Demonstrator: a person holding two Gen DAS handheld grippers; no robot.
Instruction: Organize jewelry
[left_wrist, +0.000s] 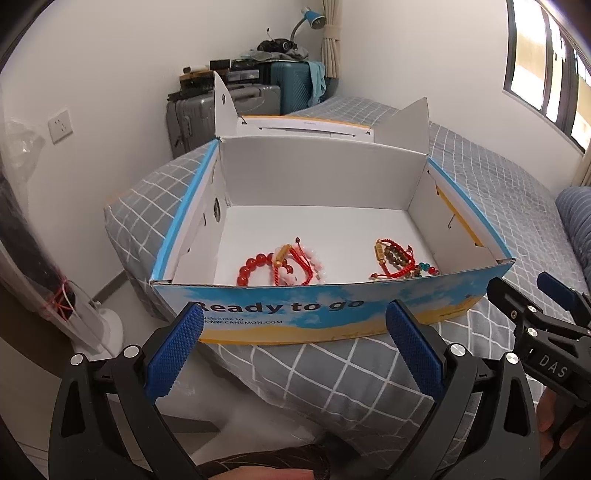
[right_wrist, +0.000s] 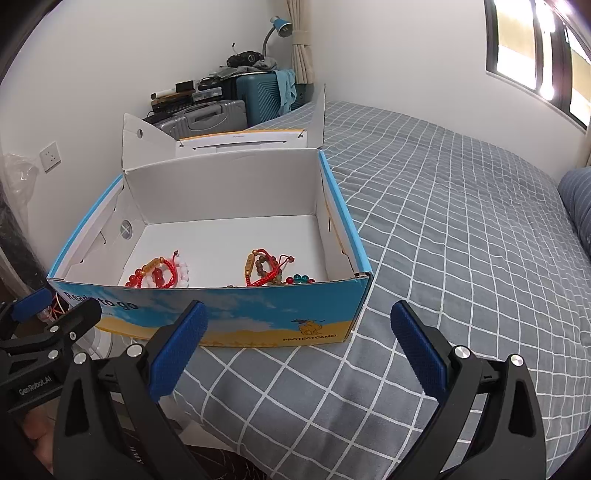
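**A:** Blue pads of the left gripper (left_wrist: 295, 343) sit closest in the left wrist view, spread wide with nothing between them, just short of the box (left_wrist: 280, 314) front wall. What's inside?

**B:** Two heaps of bracelets on the box floor, both hard against that front wall: a red and pink heap (left_wrist: 282, 266) toward the box's left side, and a brown-bead heap (left_wrist: 400, 260) with red cords toward its right side. The box stands on the bed (left_wrist: 332, 373), lid folded back behind it.

**A:** And the right wrist view?

**B:** Right gripper (right_wrist: 297, 347) is likewise wide open and empty, before the box's front right corner. Same two heaps, apart from each other.

**A:** Sorted already, or waiting to be?

**B:** Either fits; I can't tell. If a piece is to be lifted, I'd come down over the front wall, pinch one strand at the heap's edge, and lift slowly, since the cords look tangled.
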